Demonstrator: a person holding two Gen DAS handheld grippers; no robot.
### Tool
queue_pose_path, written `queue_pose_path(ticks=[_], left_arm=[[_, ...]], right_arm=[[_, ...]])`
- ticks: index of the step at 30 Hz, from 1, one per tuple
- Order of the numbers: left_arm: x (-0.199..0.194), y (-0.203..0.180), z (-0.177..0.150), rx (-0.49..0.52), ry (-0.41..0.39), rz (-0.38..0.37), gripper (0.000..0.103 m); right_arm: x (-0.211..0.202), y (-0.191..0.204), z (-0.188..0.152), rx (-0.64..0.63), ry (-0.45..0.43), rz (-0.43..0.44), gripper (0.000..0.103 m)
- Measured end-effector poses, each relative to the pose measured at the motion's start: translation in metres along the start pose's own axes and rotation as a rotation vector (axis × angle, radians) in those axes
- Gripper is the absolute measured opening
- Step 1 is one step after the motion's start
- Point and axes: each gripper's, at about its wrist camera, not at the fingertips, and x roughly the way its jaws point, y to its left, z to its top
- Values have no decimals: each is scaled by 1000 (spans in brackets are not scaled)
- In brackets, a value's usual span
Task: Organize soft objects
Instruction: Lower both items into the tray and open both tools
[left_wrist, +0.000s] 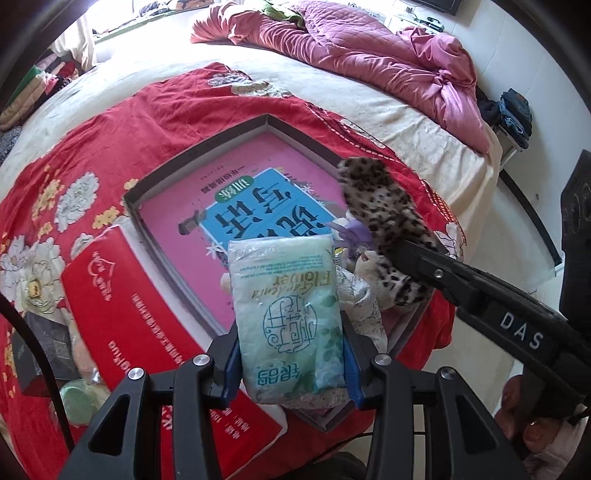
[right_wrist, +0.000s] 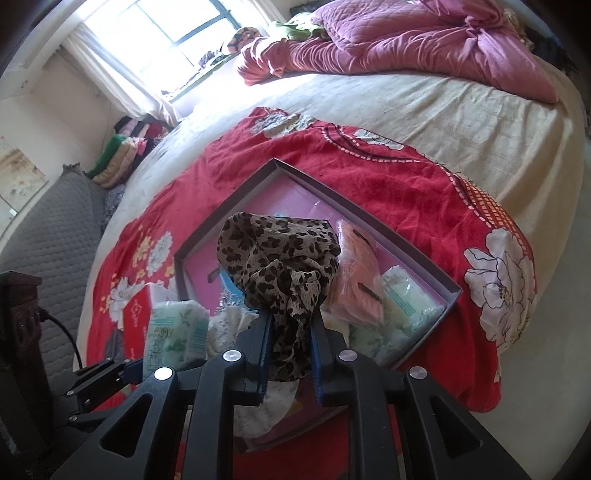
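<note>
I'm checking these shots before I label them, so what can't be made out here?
- Left wrist view: the box's near corner, hidden by the tissue pack in the left gripper.
- Right wrist view: the box floor's middle, hidden by the leopard-print cloth in the right gripper.
- Both views: window and far shelves, overexposed or too small.

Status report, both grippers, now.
Left gripper shut on pale green tissue pack. Right gripper holds leopard-print cloth. Both above shallow grey box; nothing blocking.

Left hand-held gripper (left_wrist: 293, 363) black with blue pads and round silver screws, right hand-held gripper (right_wrist: 288, 363) the same, white letters DAS on its black side, pink sleeve behind it
</note>
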Motion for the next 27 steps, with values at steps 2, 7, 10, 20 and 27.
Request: queue_pose_path(ticks=[2,7,10,20,27], left_arm=[[3,-2,1,7,7,0,45],[8,-5,4,15,12,-7,45],[11,-6,5,20,15,-4,46],[15,-9,8,17,16,-7,47],[14,-11,8,26,7,-6,49]], right_arm=[[2,1,0,-7,5,-8,33],[2,0,1,0,-2,9,36],[-1,-1,2,7,-10,21,42],[-17,-1,4,16,-36,23,45],[-21,-5,4,28,-42,14,51]])
